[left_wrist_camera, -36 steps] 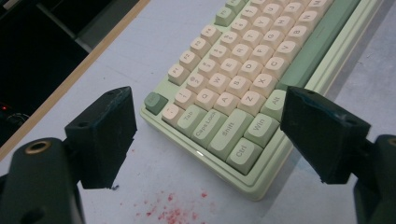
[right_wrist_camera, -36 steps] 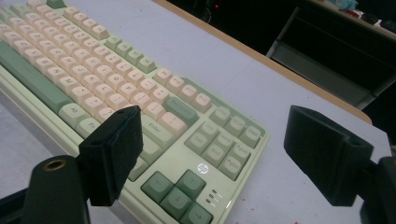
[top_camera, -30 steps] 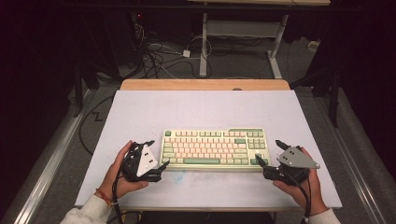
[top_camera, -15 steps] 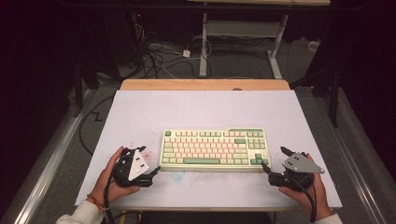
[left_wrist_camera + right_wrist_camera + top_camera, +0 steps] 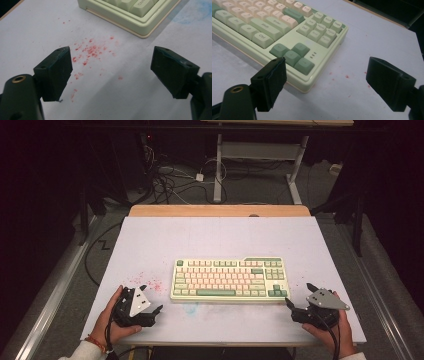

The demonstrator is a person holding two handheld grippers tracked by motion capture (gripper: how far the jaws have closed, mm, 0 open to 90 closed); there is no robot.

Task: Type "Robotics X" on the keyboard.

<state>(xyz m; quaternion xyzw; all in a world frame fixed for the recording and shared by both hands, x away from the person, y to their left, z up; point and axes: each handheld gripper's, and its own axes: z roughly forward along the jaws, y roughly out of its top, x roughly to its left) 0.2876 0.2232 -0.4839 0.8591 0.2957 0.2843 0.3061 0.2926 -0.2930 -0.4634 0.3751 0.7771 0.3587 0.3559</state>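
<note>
Looking along my right tool, I can read a few legends on the pale green and cream plastic keyboard (image 5: 287,32): "Shift" on the long green key (image 5: 265,26), "Ctrl" on the green key (image 5: 262,37) at the near corner, and "Enter" on the cream key (image 5: 277,21). From my left tool, "Ctrl" shows again on a corner key (image 5: 140,3). The smaller key legends are too blurred to read.

High view: fixed above the near edge of the bench (image 5: 150,240), facing forward and down, far enough to take in the whole keyboard (image 5: 230,280).

Left gripper view: low, close, looking between its wide-apart jaws at the keyboard's (image 5: 130,15) near left corner.

Right gripper view: low, close, facing the keyboard's (image 5: 287,35) near right corner.

Shared by all three: the keyboard's front edge.
</note>
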